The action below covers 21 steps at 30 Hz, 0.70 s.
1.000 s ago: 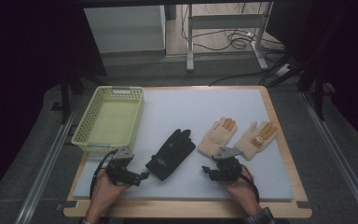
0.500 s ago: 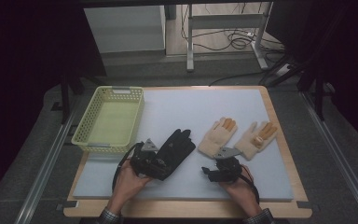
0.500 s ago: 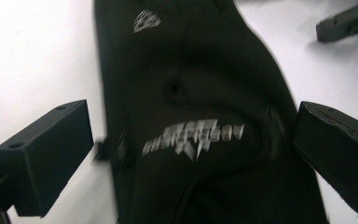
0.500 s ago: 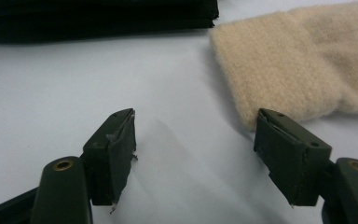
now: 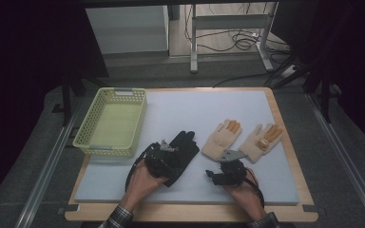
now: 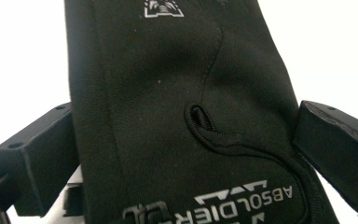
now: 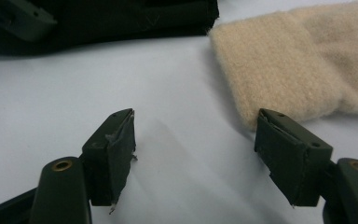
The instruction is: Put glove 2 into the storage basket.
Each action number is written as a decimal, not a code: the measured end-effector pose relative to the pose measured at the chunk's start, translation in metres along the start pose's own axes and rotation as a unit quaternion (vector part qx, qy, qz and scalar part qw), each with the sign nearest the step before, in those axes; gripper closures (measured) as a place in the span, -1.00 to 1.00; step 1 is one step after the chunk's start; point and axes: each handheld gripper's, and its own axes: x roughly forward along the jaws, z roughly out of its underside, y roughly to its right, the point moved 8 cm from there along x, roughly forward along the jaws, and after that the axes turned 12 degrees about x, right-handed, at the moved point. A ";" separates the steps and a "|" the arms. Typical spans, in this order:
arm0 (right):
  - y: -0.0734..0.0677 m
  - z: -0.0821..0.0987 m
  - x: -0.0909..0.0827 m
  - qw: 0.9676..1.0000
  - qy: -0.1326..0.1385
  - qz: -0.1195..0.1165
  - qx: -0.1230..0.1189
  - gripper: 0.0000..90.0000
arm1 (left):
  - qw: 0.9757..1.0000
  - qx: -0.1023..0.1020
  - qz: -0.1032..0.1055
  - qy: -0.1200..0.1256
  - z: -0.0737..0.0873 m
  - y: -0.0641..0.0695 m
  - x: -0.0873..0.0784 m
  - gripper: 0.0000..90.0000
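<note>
A person's two hands each hold a gripper over a white mat [image 5: 190,114] on a wooden table [image 5: 290,152]. The left gripper [image 6: 186,154] sits at the cuff end of a black glove [image 6: 168,93], with the glove lying between its jaws. In the left gripper view one jaw stands at each edge of the glove, right against the fabric, but whether they press on it cannot be told. The glove's cuff, with white lettering, lies nearest the jaw roots, and its palm runs ahead past the jaw tips. In the high view the left gripper [image 5: 164,159] covers the glove's [image 5: 185,145] near end, and the glove's fingers point ahead and to the right of the jaws. The right gripper [image 7: 196,149] has its jaws wide apart, having just been opening, with bare mat between them. A cream glove [image 7: 289,65] lies just ahead of its right-hand jaw, its cuff edge very near that jaw's tip. In the high view the right gripper [image 5: 228,164] sits just behind this cream glove [image 5: 222,138]. A second cream glove [image 5: 261,141] lies beside the first, ahead and to the right of the right jaws. A yellow basket [image 5: 111,121] stands ahead and to the left of the left jaws.
</note>
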 end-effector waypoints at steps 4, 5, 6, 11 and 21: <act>0.000 0.000 0.000 1.000 0.000 0.000 0.000 -0.37 | 1.000 0.015 0.002 0.003 -0.001 0.002 -0.004 -1.00; 0.000 0.000 0.000 1.000 0.000 0.000 0.000 -0.37 | 1.000 0.011 0.004 0.012 -0.003 0.001 -0.008 -1.00; 0.000 0.000 0.000 1.000 0.000 0.000 0.000 -0.37 | 1.000 0.007 0.004 0.021 -0.005 0.001 -0.012 -1.00; 0.000 0.000 0.000 1.000 0.000 0.000 0.000 -0.37 | 1.000 0.019 -0.021 0.010 -0.009 0.009 -0.019 -1.00; 0.000 0.000 0.000 1.000 0.000 -0.001 0.000 -0.37 | 0.997 0.016 -0.075 0.023 -0.013 0.004 -0.035 -1.00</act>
